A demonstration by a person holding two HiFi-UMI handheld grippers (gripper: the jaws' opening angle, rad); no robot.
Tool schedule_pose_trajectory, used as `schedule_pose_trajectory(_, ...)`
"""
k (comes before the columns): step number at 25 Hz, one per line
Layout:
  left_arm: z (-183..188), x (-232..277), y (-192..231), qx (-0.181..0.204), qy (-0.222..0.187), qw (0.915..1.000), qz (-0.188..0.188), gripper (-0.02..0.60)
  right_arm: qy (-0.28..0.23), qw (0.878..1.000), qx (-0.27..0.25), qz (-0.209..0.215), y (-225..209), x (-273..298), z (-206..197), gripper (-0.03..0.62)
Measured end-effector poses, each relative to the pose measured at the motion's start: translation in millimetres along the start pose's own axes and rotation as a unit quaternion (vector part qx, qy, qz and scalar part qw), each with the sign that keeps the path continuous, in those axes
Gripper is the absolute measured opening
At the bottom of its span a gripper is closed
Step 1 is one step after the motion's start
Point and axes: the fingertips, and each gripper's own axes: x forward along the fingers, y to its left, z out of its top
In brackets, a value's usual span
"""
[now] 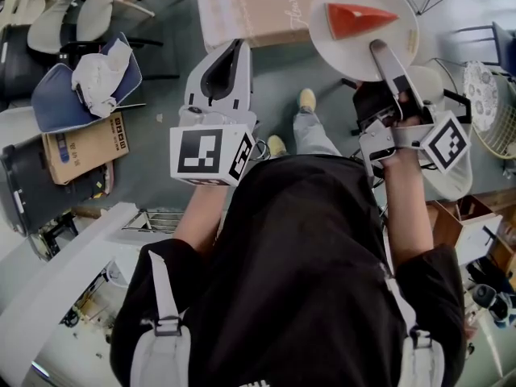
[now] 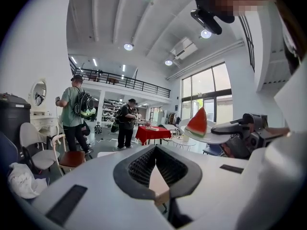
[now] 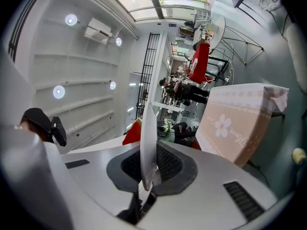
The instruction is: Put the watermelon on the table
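2 grippers seen from the head: right gripper (image 1: 379, 49) clamped on plate (image 1: 337, 55) rim, seemingly level to avoid spilling watermelon (image 1: 357, 18) on it, near the far table (image 1: 242, 10); left gripper (image 1: 233, 52) idle. From left gripper view: closed on nothing. From right gripper view: plate edge pinched tight.

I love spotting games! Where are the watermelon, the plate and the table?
watermelon (image 1: 355, 18), head view, red flesh.
plate (image 1: 337, 55), head view, bare white rim.
table (image 1: 242, 10), head view, pink cloth top.
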Motion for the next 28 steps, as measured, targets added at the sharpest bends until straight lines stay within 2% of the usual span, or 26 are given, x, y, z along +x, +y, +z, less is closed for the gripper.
schedule_pose_trajectory(17, 20.6, 88.2, 26.4, -0.010, 0.015, 0.9996, 0.022, 0.009, 0.036, 0.999, 0.011, 0.005, -27.4, 84.7, 54.4, 0.025)
schedule_pose_trajectory(28, 22.0, 111.3, 22.3, -0.005, 0.019, 0.9994, 0.029, 0.009, 0.050, 0.998, 0.019, 0.009, -42.8, 98.0, 68.3, 0.025)
